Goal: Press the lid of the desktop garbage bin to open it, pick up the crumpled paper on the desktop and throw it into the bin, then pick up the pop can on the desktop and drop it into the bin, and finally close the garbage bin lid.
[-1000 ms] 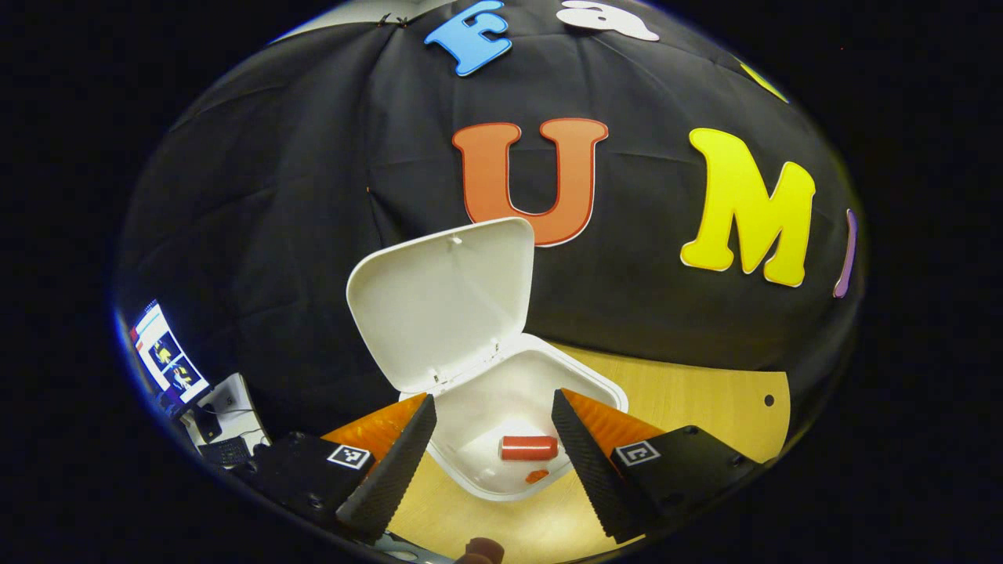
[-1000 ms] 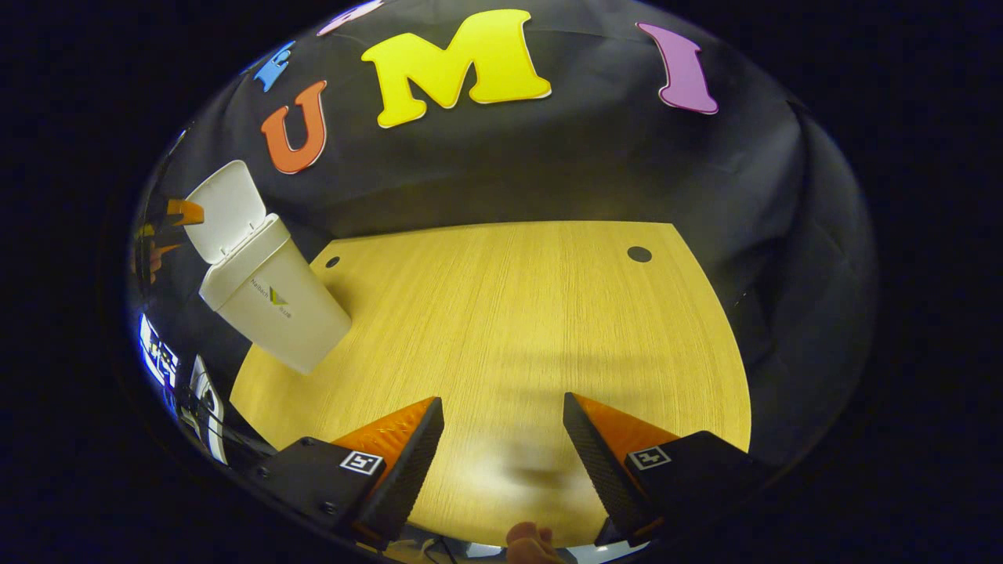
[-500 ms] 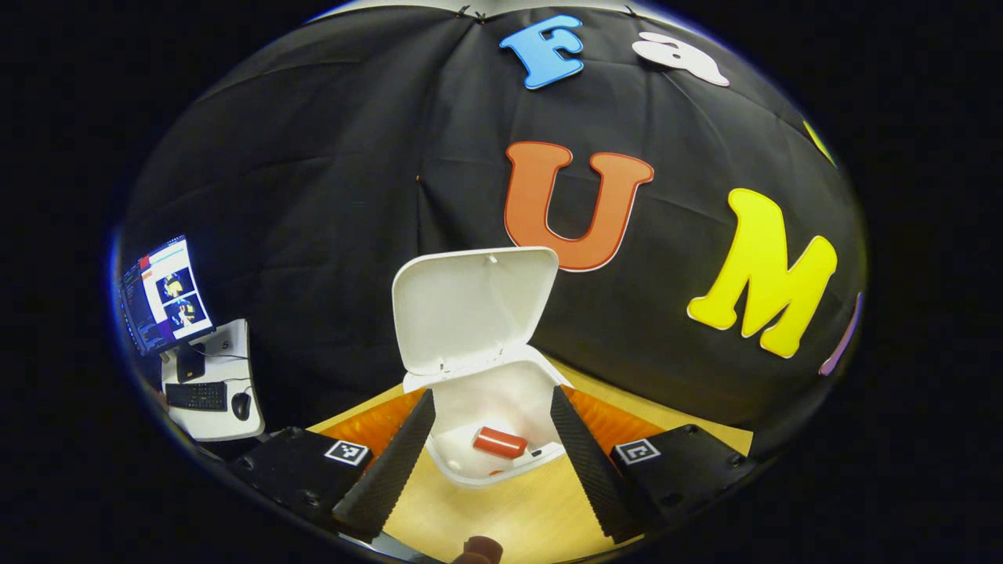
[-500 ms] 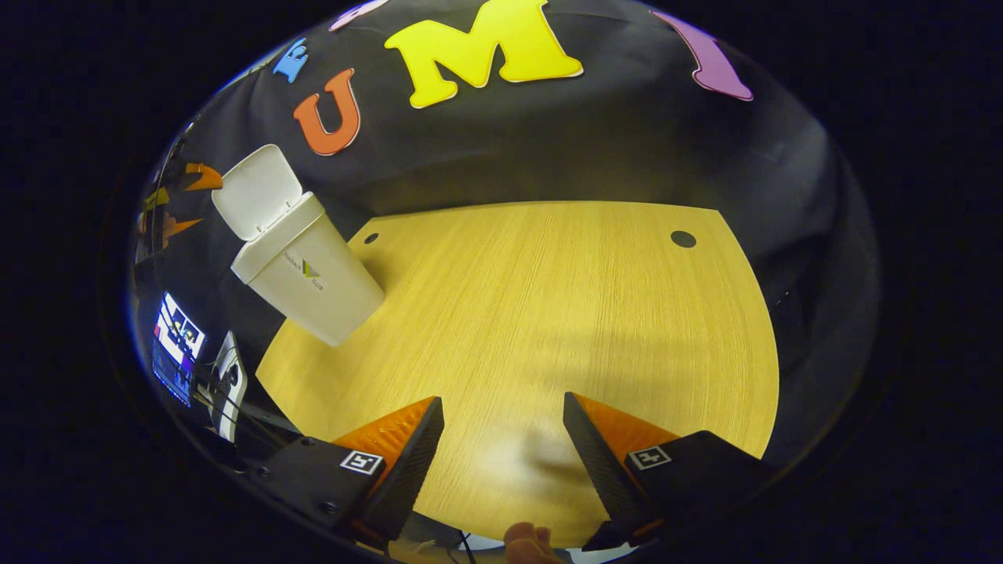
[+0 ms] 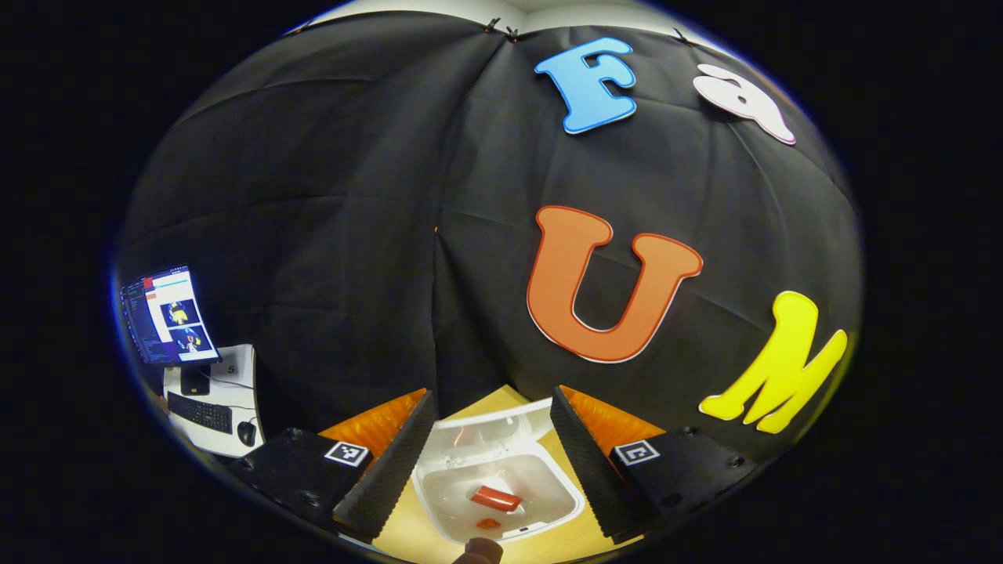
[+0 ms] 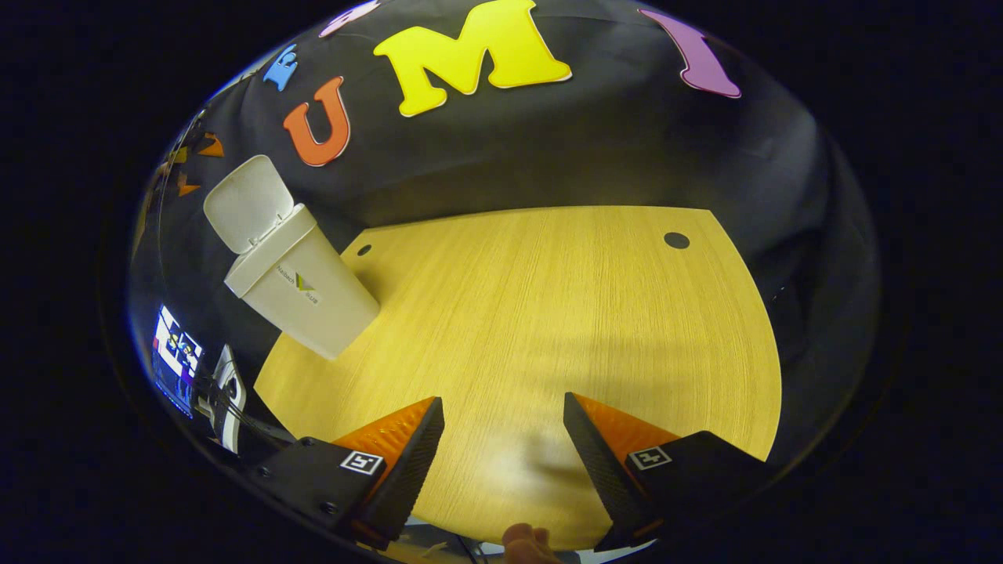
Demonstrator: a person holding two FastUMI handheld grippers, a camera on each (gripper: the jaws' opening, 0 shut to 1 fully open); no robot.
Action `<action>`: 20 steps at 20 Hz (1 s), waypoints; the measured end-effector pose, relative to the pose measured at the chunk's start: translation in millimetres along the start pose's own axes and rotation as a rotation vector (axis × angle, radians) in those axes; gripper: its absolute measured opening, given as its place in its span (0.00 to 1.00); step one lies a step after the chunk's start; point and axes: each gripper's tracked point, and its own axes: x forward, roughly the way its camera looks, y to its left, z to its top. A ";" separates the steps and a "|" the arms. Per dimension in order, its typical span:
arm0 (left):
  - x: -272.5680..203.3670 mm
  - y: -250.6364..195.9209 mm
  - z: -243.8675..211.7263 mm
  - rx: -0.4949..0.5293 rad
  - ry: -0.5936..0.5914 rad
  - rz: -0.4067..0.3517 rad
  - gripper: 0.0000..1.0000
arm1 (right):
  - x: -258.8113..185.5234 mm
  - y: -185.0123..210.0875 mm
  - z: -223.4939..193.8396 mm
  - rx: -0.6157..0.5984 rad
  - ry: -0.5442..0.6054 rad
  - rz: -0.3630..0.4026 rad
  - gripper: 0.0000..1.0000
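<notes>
Since the earlier frames the left tongs have risen above the bin, wide and empty. On the desk the lid stands open, pop can inside; closing comes next. Right tongs hang wide, empty.

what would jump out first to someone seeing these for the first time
The white garbage bin at the wooden desktop's left edge, its lid flipped up. In the left gripper view, the left gripper hangs open above the bin's mouth with a red pop can lying inside. The right gripper hovers open over bare wood.
</notes>
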 end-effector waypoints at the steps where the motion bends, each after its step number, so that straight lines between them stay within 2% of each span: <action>1: 11.2 2.5 3.3 0.013 0.008 0.015 0.98 | -1.4 4.6 -1.6 0.007 -0.002 0.004 0.94; 3: 32.9 3.3 5.2 0.026 0.014 0.033 0.97 | -0.1 7.4 -8.1 -0.013 0.009 -0.010 0.97; 4: 41.0 5.2 0.8 0.027 0.030 0.042 0.97 | 0.5 7.4 -9.8 -0.020 0.011 -0.020 0.93; 7: 58.3 -1.1 -20.1 -0.016 0.087 0.033 0.97 | -0.8 9.9 -14.7 -0.009 0.018 -0.029 0.94; 8: 62.8 -3.7 -26.2 -0.026 0.103 0.031 1.00 | -1.3 9.1 -16.0 -0.011 0.022 -0.034 0.94; 10: 65.3 -12.0 -30.9 -0.022 0.115 0.017 0.97 | -2.1 7.5 -17.6 -0.018 0.024 -0.041 0.94; 11: 66.0 -16.4 -31.7 -0.023 0.115 0.010 0.97 | -2.0 6.5 -18.1 -0.018 0.024 -0.043 0.97; 12: 64.9 -19.7 -33.3 -0.027 0.115 0.005 0.97 | -1.5 5.1 -17.7 -0.016 0.025 -0.046 0.94; 14: 63.6 -22.9 -35.7 -0.029 0.114 -0.004 0.97 | -0.1 5.6 -18.5 -0.011 0.028 -0.043 0.94; 15: 64.1 -23.6 -37.5 -0.031 0.117 -0.007 0.97 | 0.9 5.1 -20.1 -0.012 0.032 -0.044 0.97; 16: 65.2 -22.2 -38.2 -0.032 0.120 0.001 0.97 | 1.4 5.7 -20.6 -0.013 0.034 -0.040 0.94; 19: 73.1 -17.9 -45.3 -0.051 0.138 0.012 0.97 | 3.1 4.6 -24.9 -0.021 0.046 -0.036 0.94; 20: 75.5 -16.3 -47.2 -0.058 0.149 0.015 0.97 | 4.0 3.8 -26.1 -0.020 0.051 -0.035 0.97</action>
